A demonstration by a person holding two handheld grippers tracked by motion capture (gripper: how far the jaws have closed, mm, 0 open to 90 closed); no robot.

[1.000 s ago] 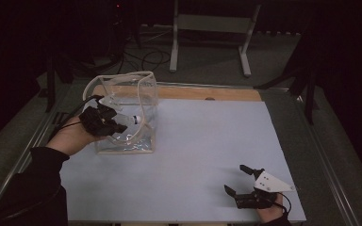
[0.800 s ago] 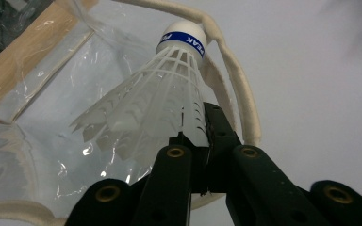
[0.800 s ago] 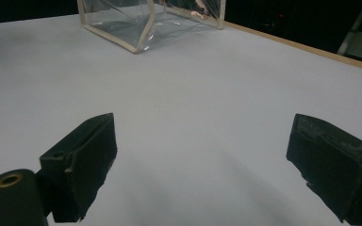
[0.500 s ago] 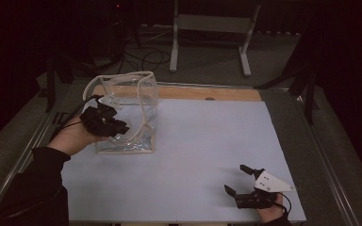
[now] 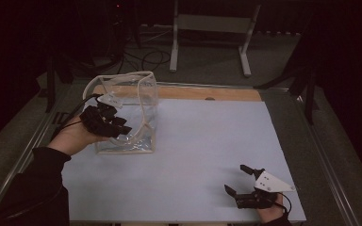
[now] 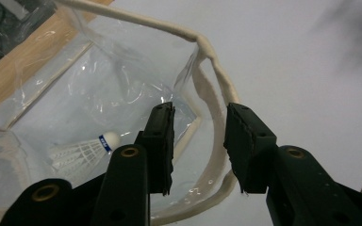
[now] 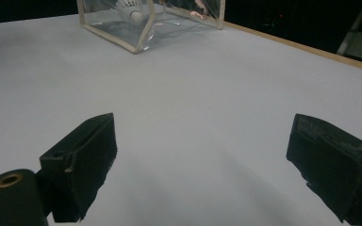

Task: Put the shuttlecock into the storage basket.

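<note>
White mat [image 5: 193, 155] carries a clear bag [image 5: 136, 101], upper left. My left gripper [image 6: 198, 141] straddles its rim, jaws narrowly apart, likely steadying it. My right gripper [image 5: 245, 181] rests wide, lower right.

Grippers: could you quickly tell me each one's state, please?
Left gripper: open, jaws astride the clear bag's rim.
Right gripper: open, holding nothing.

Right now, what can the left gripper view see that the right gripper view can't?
The left gripper view alone looks into the clear bag's open top, its own open left gripper astride the cream rim. The right gripper view alone shows the open right gripper over the bare white table. Both share the clear bag and the shuttlecock inside.
</note>
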